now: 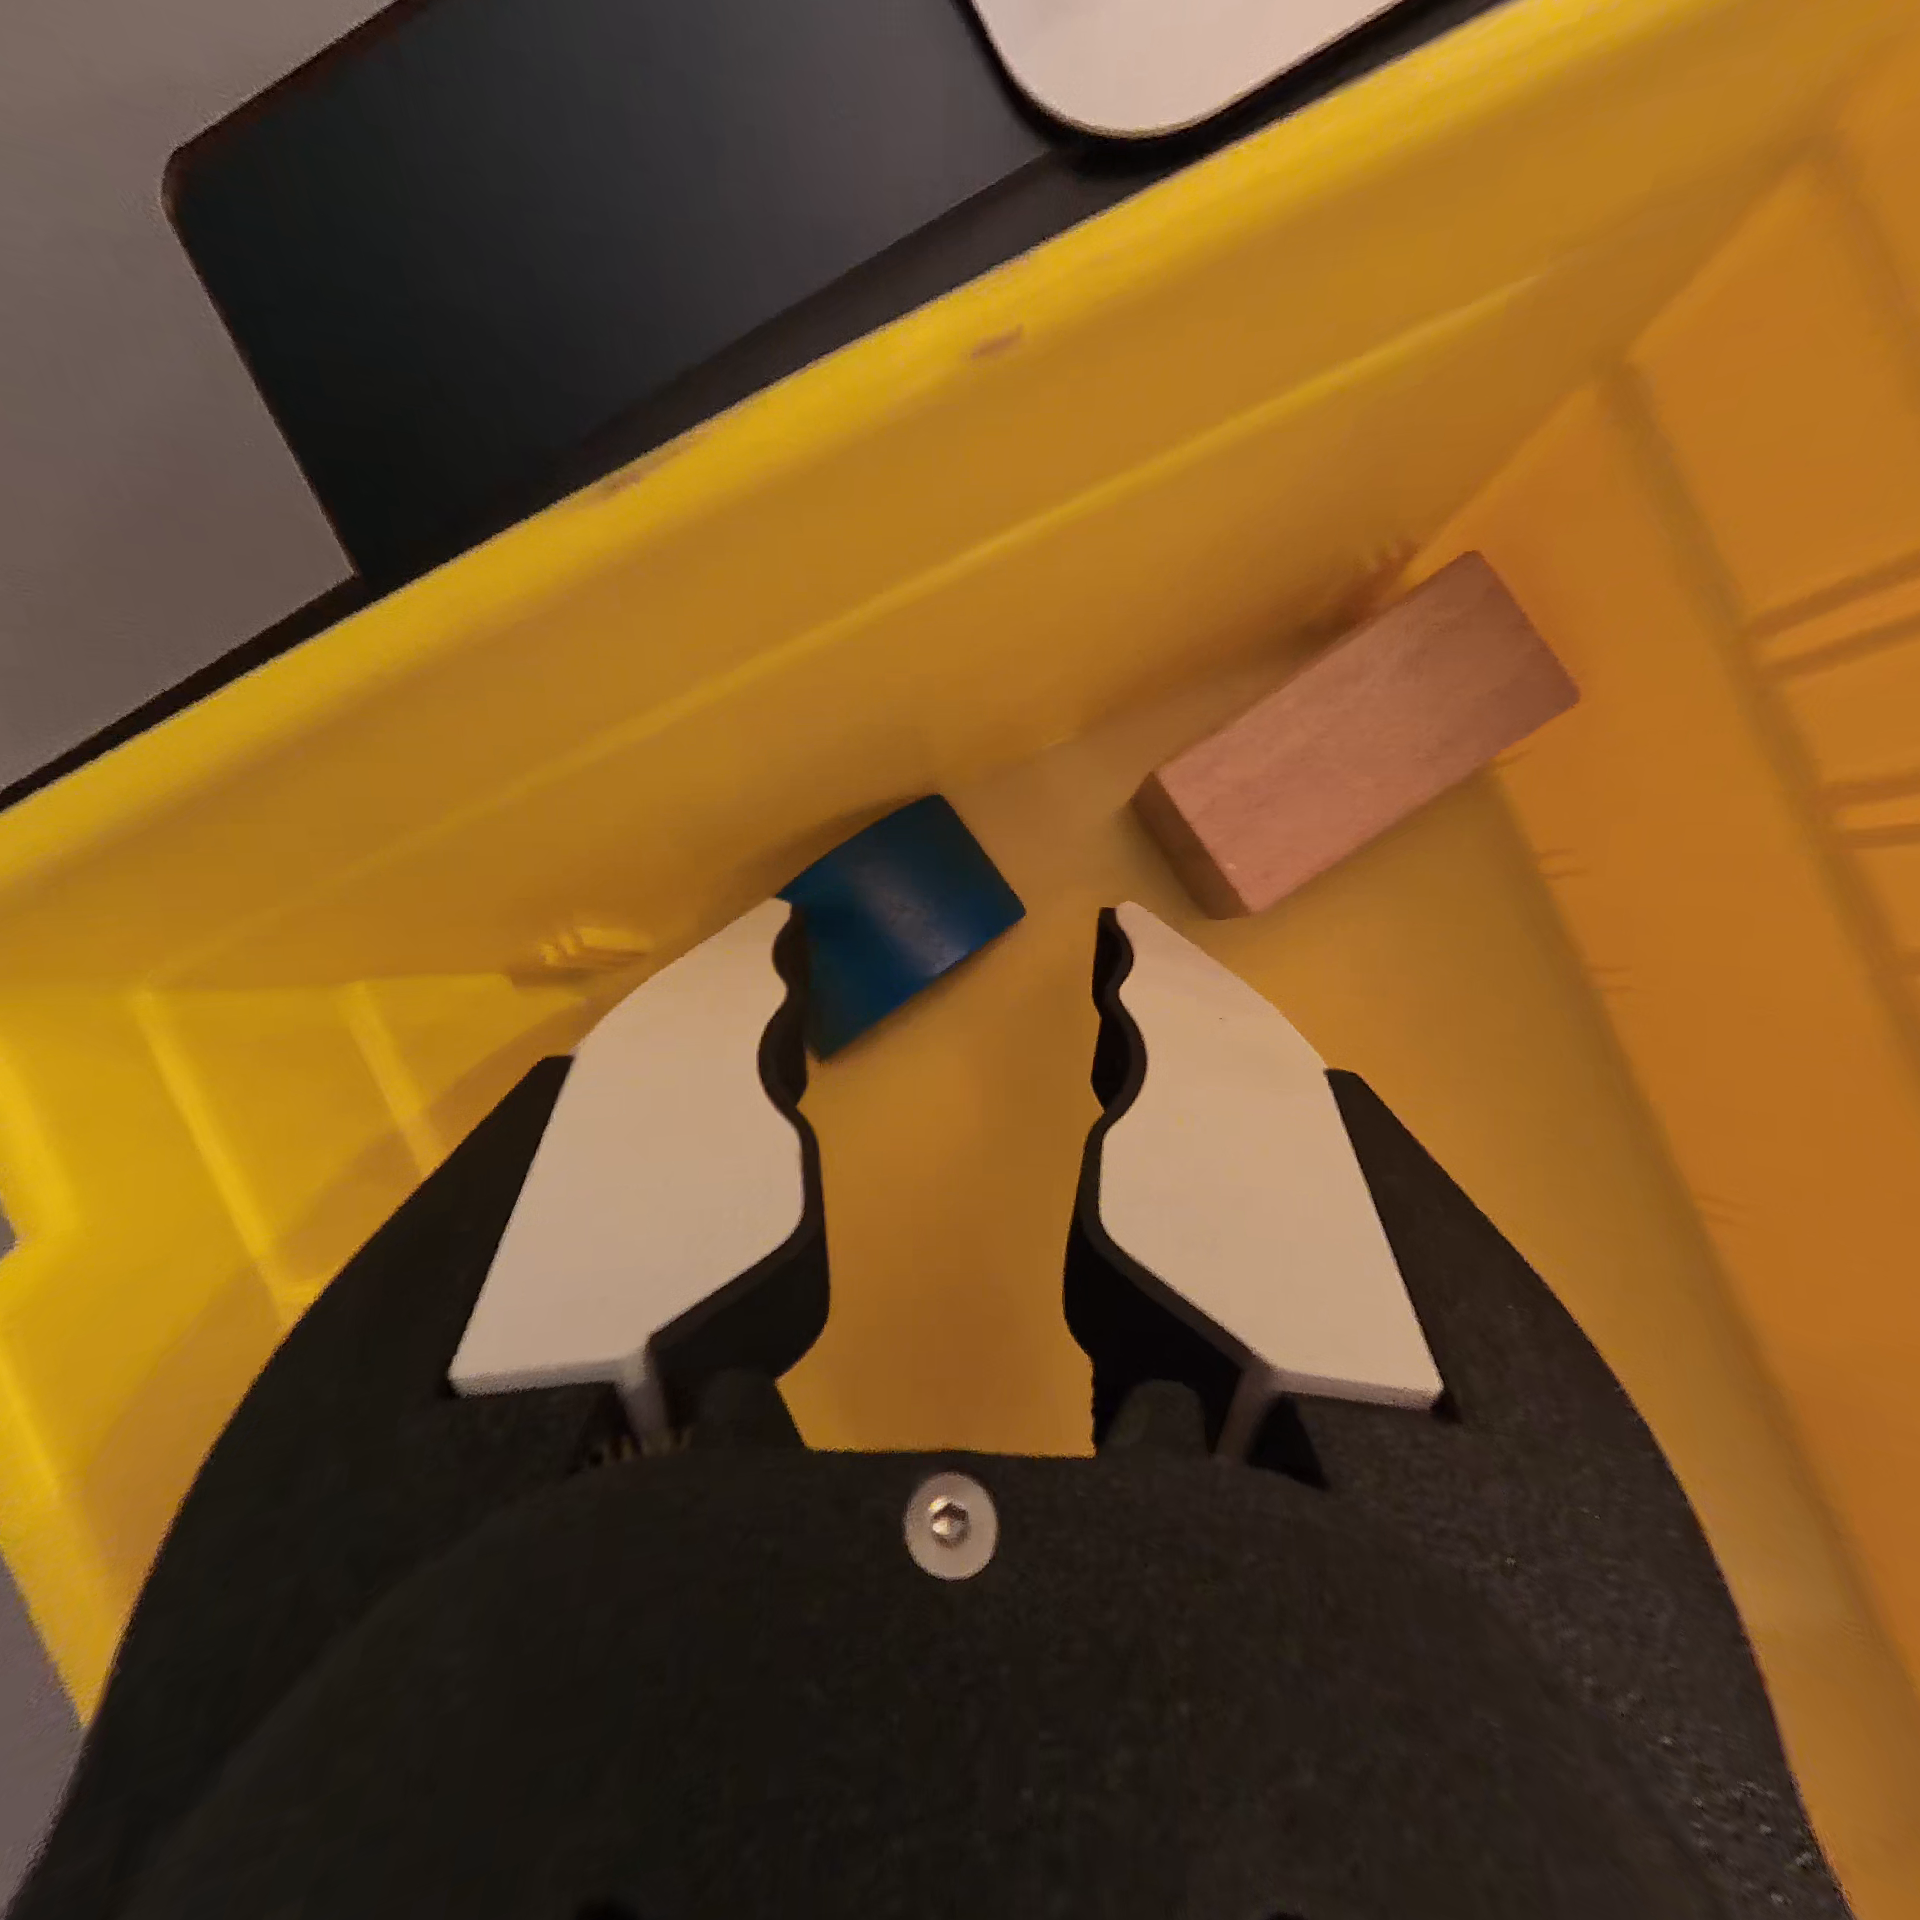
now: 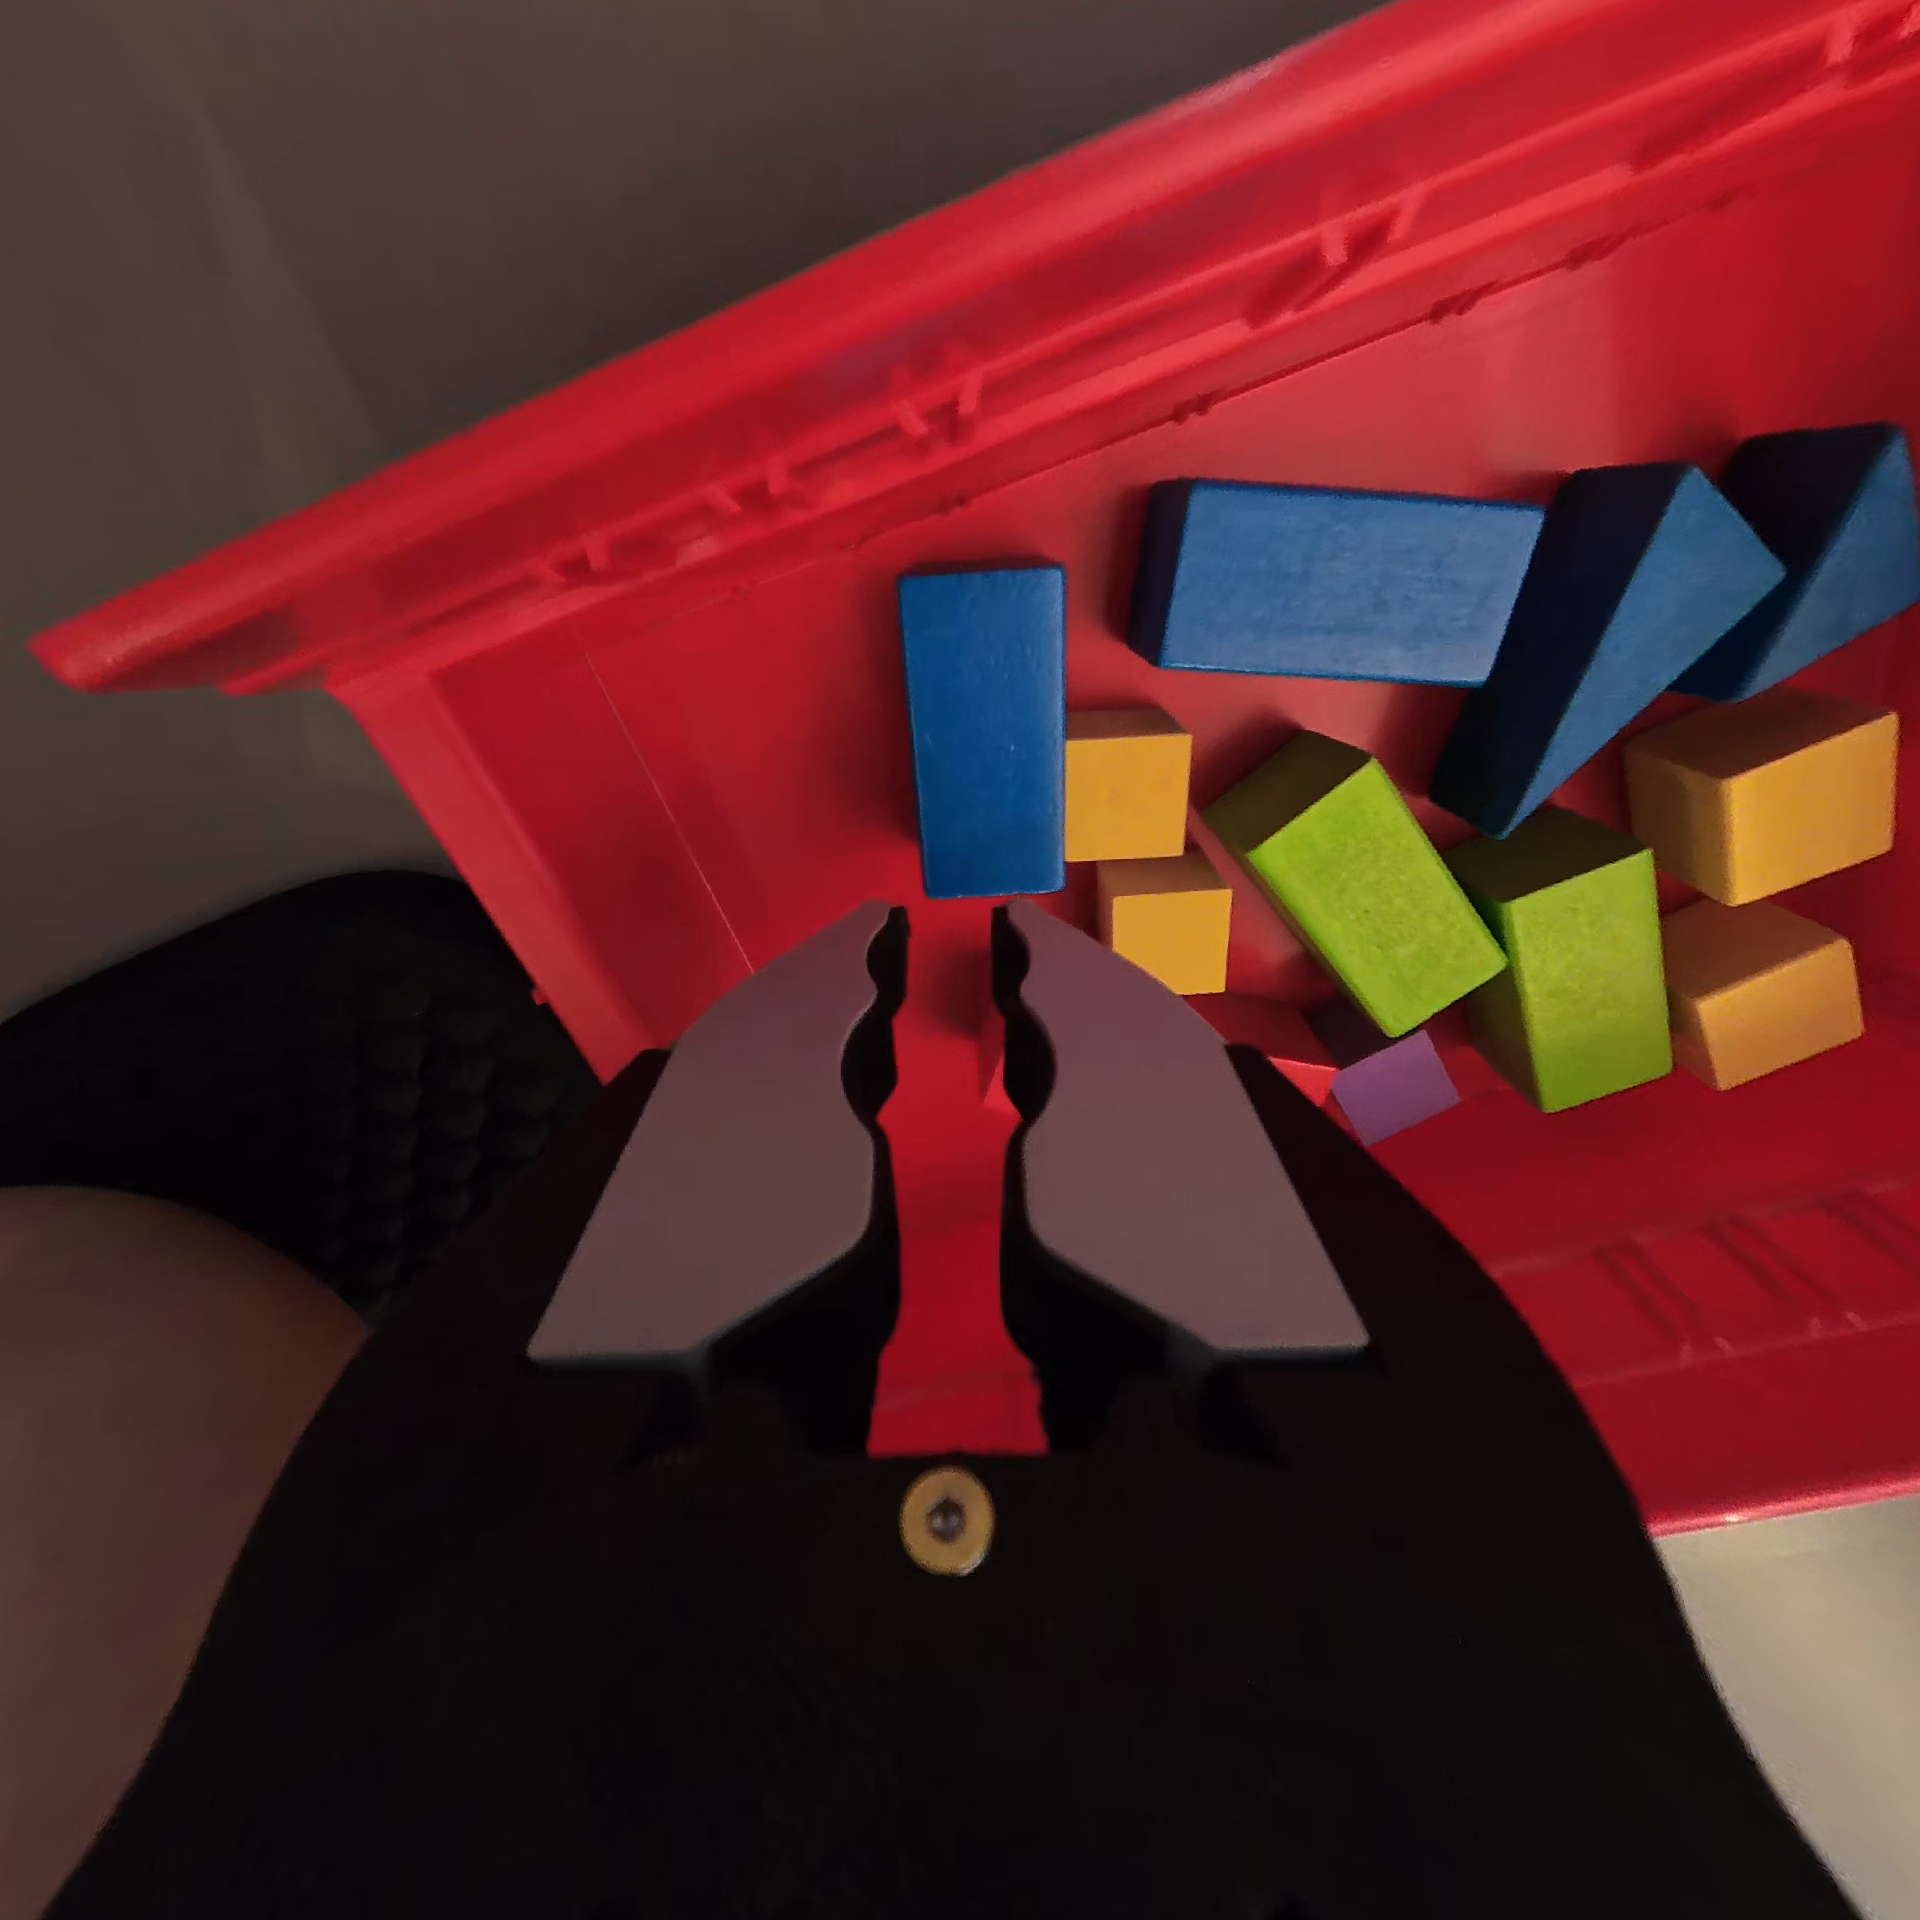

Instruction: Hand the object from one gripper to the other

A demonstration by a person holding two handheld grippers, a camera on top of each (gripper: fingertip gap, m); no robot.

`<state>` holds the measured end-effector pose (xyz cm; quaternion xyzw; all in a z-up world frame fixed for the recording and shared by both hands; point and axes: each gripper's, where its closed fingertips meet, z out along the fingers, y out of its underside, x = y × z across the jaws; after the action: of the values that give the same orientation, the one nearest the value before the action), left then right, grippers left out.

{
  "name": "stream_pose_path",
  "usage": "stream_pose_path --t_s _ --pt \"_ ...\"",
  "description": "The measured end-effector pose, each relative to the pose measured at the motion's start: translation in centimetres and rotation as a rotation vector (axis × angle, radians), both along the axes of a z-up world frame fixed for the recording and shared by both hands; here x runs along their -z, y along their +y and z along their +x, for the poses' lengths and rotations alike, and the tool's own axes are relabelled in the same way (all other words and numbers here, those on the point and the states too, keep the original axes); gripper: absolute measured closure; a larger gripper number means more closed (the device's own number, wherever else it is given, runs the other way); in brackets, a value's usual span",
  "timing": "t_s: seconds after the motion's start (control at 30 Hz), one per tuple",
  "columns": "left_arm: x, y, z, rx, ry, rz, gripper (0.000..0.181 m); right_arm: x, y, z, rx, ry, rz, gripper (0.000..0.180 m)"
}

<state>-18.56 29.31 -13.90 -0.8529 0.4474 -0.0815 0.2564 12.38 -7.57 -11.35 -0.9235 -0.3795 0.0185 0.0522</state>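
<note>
Wood, so light, rigid and smooth-painted: the blue curved block (image 1: 902,914) in the yellow bin (image 1: 727,665) looks best pinched across its flat ends by the left gripper (image 1: 945,914), whose fingers are spread and empty, as are the narrowly parted ones of the right gripper (image 2: 951,914).

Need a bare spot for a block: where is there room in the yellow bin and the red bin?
Yellow bin: bare floor right of the open left gripper, below the wooden block; a blue block lies near the wall. Red bin: bare left of the flat blue block; right side crowded with blocks.

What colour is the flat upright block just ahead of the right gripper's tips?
Blue; the flat rectangular block lies in the red bin, clearest in the right wrist view.
</note>
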Motion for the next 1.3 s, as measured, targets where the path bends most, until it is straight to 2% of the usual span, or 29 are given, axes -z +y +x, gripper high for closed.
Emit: stream_pose_path --t_s 0.47,0.57,0.63,0.7,0.77,0.9,1.03,1.17,1.3 --pt "0.6 -0.7 0.1 0.081 0.135 0.070 0.125 0.0 0.2 -0.2 -0.009 -0.009 0.010 0.163" --pt "0.4 -1.6 -0.1 0.106 0.169 0.039 0.132 0.1 0.2 -0.3 -0.010 -0.009 0.004 0.162" --pt "0.2 -2.1 -0.1 0.128 0.164 0.024 0.143 0.2 0.1 -0.2 -0.008 -0.010 0.000 0.162" --pt "-0.2 -2.1 0.3 0.136 0.119 0.024 0.141 0.3 0.1 -0.2 -0.007 -0.009 -0.004 0.162" --pt "-0.2 -2.1 0.8 0.160 0.065 0.014 0.128 0.4 0.1 -0.2 -0.007 -0.009 -0.010 0.162" --pt "0.6 -2.5 1.0 0.214 0.058 -0.016 0.121 0.5 0.1 -0.3 -0.013 -0.009 -0.016 0.163" --pt "1.4 -2.8 1.1 0.246 0.080 -0.023 0.119 0.4 0.1 -0.4 -0.013 -0.005 -0.018 0.163" --pt "1.4 -3.7 1.0 0.271 0.110 -0.045 0.126 0.5 0.0 -0.4 -0.014 -0.006 -0.023 0.163" --pt "1.6 -5.4 0.6 0.305 0.129 -0.143 0.133 0.6 0.0 -0.4 -0.014 -0.008 -0.030 0.163"
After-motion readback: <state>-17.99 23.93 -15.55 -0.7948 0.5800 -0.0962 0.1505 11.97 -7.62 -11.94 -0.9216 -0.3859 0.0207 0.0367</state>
